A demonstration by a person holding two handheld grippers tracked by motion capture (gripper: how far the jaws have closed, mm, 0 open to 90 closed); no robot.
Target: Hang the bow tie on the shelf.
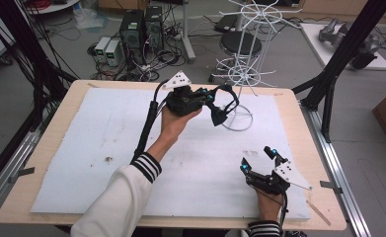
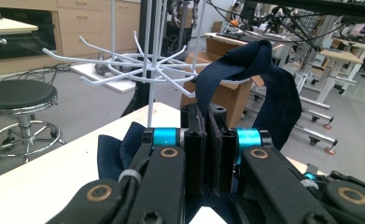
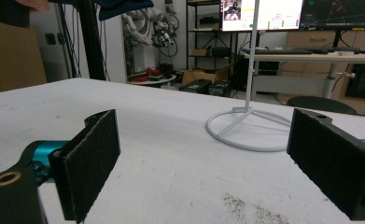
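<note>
My left gripper (image 1: 208, 100) is held above the back middle of the table, shut on a dark navy bow tie (image 1: 216, 115) whose strap (image 1: 230, 93) loops up toward the white wire rack (image 1: 247, 49). In the left gripper view the jaws (image 2: 210, 140) are pressed together on the navy fabric (image 2: 273, 88), which arches up beside the rack's hooks (image 2: 147, 65). My right gripper (image 1: 257, 159) rests low at the table's front right, open. Its pads (image 3: 94, 158) stand wide apart with nothing between them, facing the rack's ring base (image 3: 245, 133).
A white foam sheet (image 1: 82, 148) covers the wooden table. Behind it are a black stool (image 1: 240, 43), computer towers (image 1: 141, 27) and cables on the floor. Black frame posts (image 1: 343, 54) rise at the right.
</note>
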